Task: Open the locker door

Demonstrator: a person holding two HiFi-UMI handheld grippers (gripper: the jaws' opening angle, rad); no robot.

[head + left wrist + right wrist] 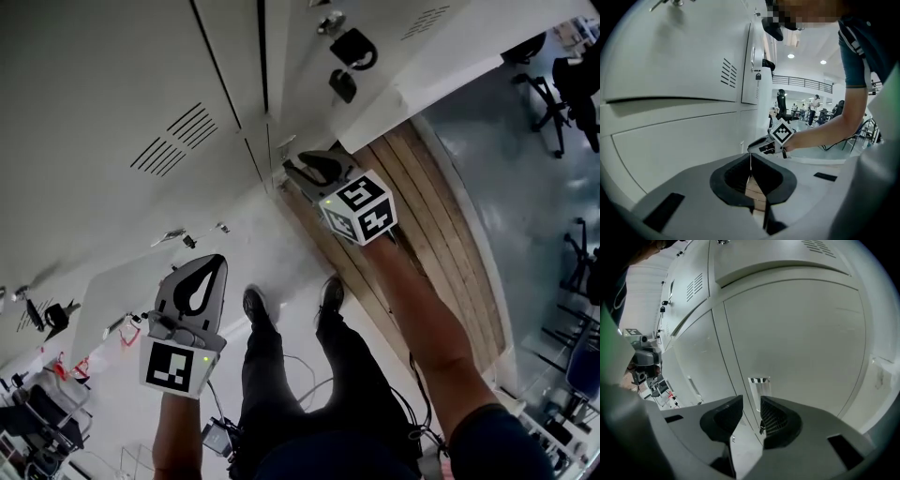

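Observation:
The grey locker door (797, 333) fills the right gripper view. Low on its left edge is a small pull tab (759, 389) with a black-and-white striped top. My right gripper (751, 401) is open, its jaws a narrow gap apart just in front of the tab, with nothing held between them. From the head view, the right gripper (292, 171) points at the seam between two lower doors (266, 150). My left gripper (194, 289) hangs lower and to the left, away from the lockers. It is shut and empty, its tips meeting (751, 158).
Black padlocks (354, 49) hang on lockers above the right gripper. A wooden platform (441, 234) runs along the locker base at the right. The person's feet (255, 305) stand on the grey floor. Office chairs (562, 103) are further off at the right.

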